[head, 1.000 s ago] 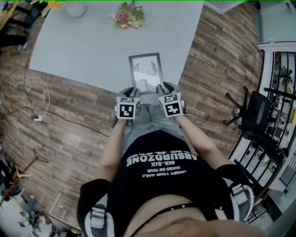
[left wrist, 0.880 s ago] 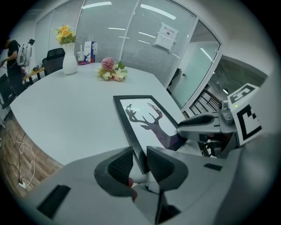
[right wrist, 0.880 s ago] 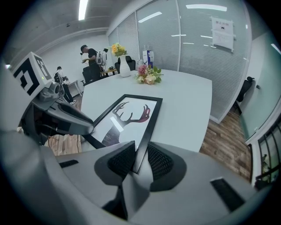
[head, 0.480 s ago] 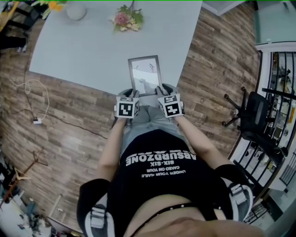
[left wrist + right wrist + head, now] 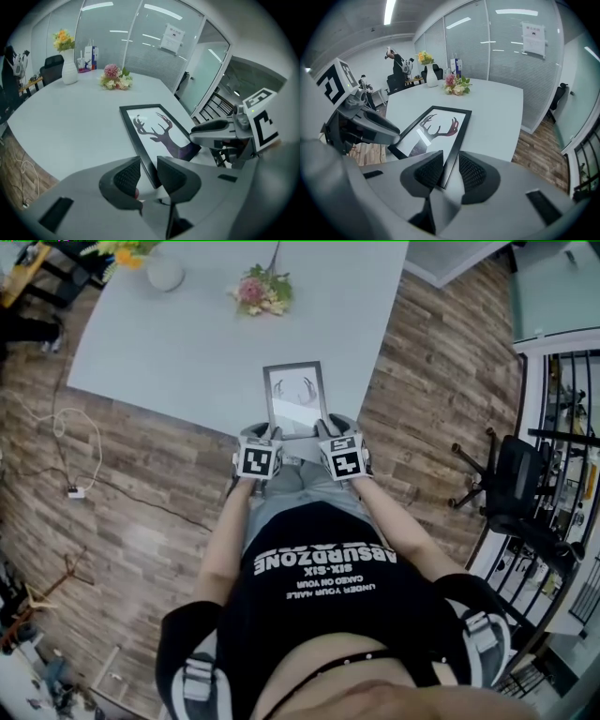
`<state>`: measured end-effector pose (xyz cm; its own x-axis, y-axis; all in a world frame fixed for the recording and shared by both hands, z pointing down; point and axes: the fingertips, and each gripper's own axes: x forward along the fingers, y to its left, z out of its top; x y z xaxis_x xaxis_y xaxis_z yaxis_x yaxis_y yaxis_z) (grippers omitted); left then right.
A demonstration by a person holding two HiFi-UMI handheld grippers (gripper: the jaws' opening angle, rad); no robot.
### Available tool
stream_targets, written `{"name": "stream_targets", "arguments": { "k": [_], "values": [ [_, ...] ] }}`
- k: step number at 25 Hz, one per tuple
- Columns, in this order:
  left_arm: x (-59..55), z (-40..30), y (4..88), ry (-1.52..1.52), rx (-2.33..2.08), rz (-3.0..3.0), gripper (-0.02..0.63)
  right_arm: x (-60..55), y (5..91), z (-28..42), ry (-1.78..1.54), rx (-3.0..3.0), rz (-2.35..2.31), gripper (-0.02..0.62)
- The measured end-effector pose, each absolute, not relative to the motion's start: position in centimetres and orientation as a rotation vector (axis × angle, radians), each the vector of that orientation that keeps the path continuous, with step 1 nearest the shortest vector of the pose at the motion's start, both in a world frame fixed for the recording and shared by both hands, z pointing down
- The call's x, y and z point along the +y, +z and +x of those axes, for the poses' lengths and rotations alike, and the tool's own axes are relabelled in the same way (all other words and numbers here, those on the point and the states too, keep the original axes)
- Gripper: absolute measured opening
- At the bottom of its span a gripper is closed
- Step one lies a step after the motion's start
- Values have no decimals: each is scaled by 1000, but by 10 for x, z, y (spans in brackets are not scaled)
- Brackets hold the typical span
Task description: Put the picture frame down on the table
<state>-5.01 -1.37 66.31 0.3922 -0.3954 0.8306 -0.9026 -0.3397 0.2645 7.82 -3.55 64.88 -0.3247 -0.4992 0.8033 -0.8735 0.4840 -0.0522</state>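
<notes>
The black picture frame (image 5: 296, 397), holding a deer-antler print, lies nearly flat over the near edge of the pale table (image 5: 187, 343). My left gripper (image 5: 265, 439) is shut on the frame's near left edge. My right gripper (image 5: 329, 432) is shut on its near right edge. In the left gripper view the frame (image 5: 157, 129) runs between the left gripper (image 5: 149, 172) jaws, with the right gripper (image 5: 220, 133) beside it. In the right gripper view the frame (image 5: 436, 129) edge sits between the right gripper (image 5: 451, 171) pads. I cannot tell whether the frame touches the table.
A bunch of pink flowers (image 5: 261, 292) lies at the table's far side, and a white vase (image 5: 165, 273) stands further left. An office chair (image 5: 525, 484) stands on the wood floor to the right. A cable (image 5: 75, 442) trails on the floor at left.
The frame and both grippers have shifted slightly nearer to the table's front edge, and the frame's tilt has changed. Both grips remain the same.
</notes>
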Motion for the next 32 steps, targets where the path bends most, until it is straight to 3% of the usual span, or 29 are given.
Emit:
{"name": "stream_targets", "arguments": {
  "k": [3, 10, 13, 15, 18, 32],
  "values": [
    [-21, -54, 644, 862, -1171, 1960, 100, -42, 633, 78, 621, -2018, 1168, 115],
    [-22, -62, 600, 756, -1281, 2039, 98, -46, 577, 74, 551, -2180, 1225, 20],
    [-20, -63, 585, 716, -1286, 2071, 94, -41, 556, 70, 539, -2251, 1223, 17],
    [-20, -64, 572, 684, -1295, 2095, 44, -39, 544, 67, 540, -2287, 1242, 17],
    [-22, -67, 550, 630, -1329, 2149, 20, -37, 529, 63, 540, -2314, 1263, 15],
    [-22, -66, 521, 516, -1369, 2181, 17, -25, 516, 51, 465, -2332, 1178, 15]
  ]
}}
